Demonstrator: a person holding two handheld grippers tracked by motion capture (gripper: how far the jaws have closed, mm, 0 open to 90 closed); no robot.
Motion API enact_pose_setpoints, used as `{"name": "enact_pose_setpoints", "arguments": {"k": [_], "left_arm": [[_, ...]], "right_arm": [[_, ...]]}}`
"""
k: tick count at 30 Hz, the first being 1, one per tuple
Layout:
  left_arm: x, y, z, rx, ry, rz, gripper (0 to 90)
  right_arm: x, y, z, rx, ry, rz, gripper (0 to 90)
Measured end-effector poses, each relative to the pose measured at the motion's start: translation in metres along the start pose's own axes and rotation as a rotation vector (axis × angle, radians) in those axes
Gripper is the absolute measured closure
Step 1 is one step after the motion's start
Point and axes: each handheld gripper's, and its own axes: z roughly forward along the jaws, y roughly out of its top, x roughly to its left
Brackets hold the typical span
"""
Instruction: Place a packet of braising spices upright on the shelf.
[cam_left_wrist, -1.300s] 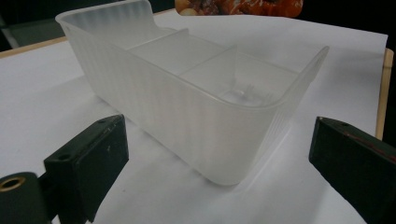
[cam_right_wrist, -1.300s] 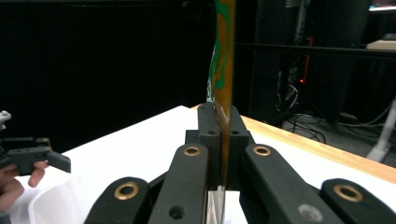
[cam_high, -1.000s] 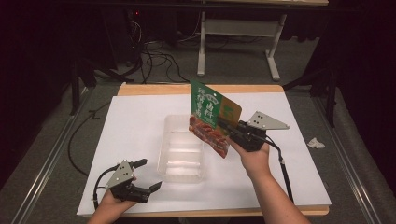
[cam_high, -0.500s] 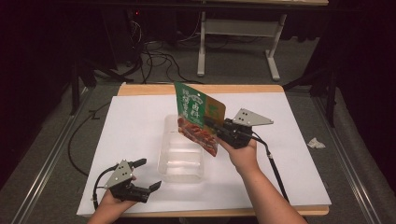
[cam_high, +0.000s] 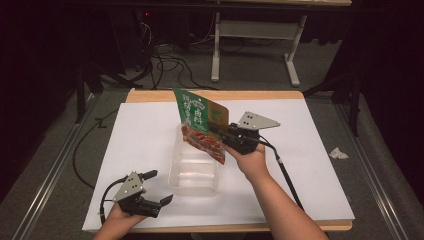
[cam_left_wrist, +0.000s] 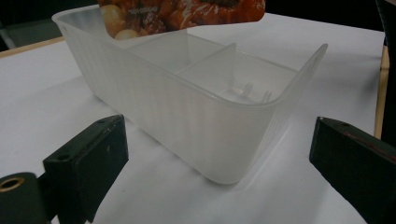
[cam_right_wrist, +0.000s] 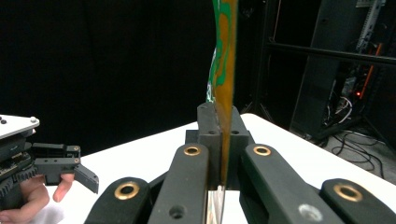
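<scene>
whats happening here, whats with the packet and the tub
A person at a table holds a gripper in each hand. The right gripper is shut on a green and orange snack packet, holding it upright over the far end of a clear plastic tub with dividers inside. The packet is not yet in the tub. The left gripper rests open on the white table beside the tub's near end, holding nothing.

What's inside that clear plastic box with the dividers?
The clear, divided plastic box looks empty: the near and middle compartments show only bare plastic. The green-and-red snack pouch, pinched in the right gripper, hangs over the far end and hides that compartment's floor.
</scene>
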Motion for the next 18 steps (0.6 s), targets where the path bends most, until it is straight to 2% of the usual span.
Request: {"name": "enact_pose_setpoints", "arguments": {"k": [4, 10, 18], "left_arm": [[0.000, 0.000, 0.000, 0.003, 0.001, 0.005, 5.1], [0.000, 0.000, 0.001, 0.002, -0.002, 0.003, 5.1], [0.000, 0.000, 0.000, -0.002, -0.001, -0.001, 5.1]], "right_arm": [[0.002, -0.003, 0.006, 0.005, 0.010, 0.008, 90.0], [0.006, -0.006, 0.009, 0.015, 0.017, -0.004, 90.0], [-0.001, -0.009, 0.014, 0.034, 0.010, 0.003, 90.0]]}}
